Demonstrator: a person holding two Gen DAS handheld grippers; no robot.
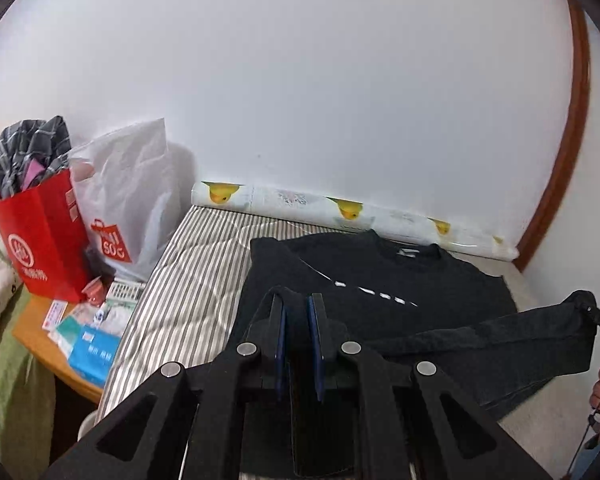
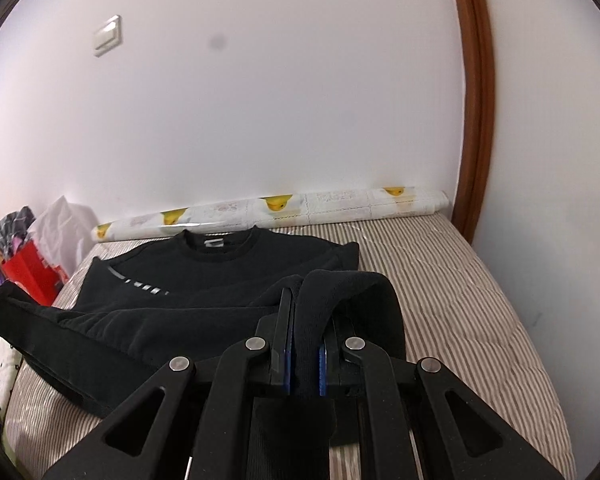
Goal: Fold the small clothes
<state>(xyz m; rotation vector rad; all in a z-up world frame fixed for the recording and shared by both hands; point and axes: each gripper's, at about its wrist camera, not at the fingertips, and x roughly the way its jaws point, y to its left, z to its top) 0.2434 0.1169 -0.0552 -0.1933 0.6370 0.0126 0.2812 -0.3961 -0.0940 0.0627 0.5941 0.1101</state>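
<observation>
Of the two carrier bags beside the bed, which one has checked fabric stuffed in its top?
The red paper bag, farther from the bed. Grey checked fabric bulges from its opening; the white plastic bag next to it, with a red logo, shows none.

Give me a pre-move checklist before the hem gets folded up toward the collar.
1. Right tool shut on the black sweatshirt: ok, thick cloth between its pads.
2. Left tool shut on the sweatshirt: ok, dark cloth fills the gap.
3. Hem raised between both tools: ok, the band hangs clear of the striped bed cover.
4. Collar end lying flat: ok.
5. Landing zone clear: ok; the duck-print roll sits beyond the collar, by the wall.
6. Sleeves tucked in: cannot tell.
</observation>
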